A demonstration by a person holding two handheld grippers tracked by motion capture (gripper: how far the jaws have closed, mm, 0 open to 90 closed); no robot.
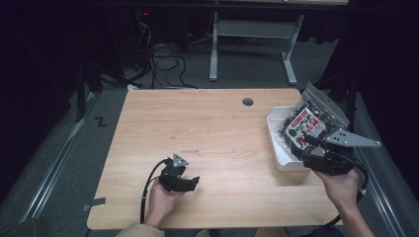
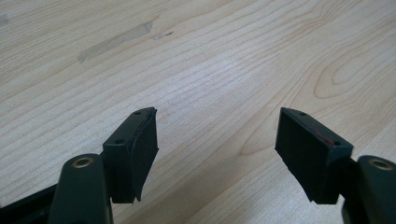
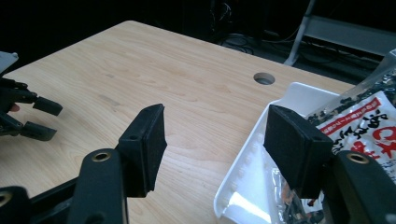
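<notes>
Item: snack packet [image 1: 305, 124], printed red and white, lay in the white tray [image 1: 276, 148] at the table's [image 1: 207, 123] right edge. Right gripper [image 3: 212, 140] hovered beside the tray, jaws apart, empty. Left gripper [image 2: 217, 149] rested low over bare wood, jaws apart, empty.

Your left gripper [image 2: 217, 135] hangs low over the wooden table [image 2: 224, 60] with its two black jaws spread wide apart and nothing between them. Bare light wood grain runs under and ahead of the jaws. Farther off to the upper left, a pale smear [image 2: 114, 41] marks the tabletop, well apart from the jaws.
</notes>
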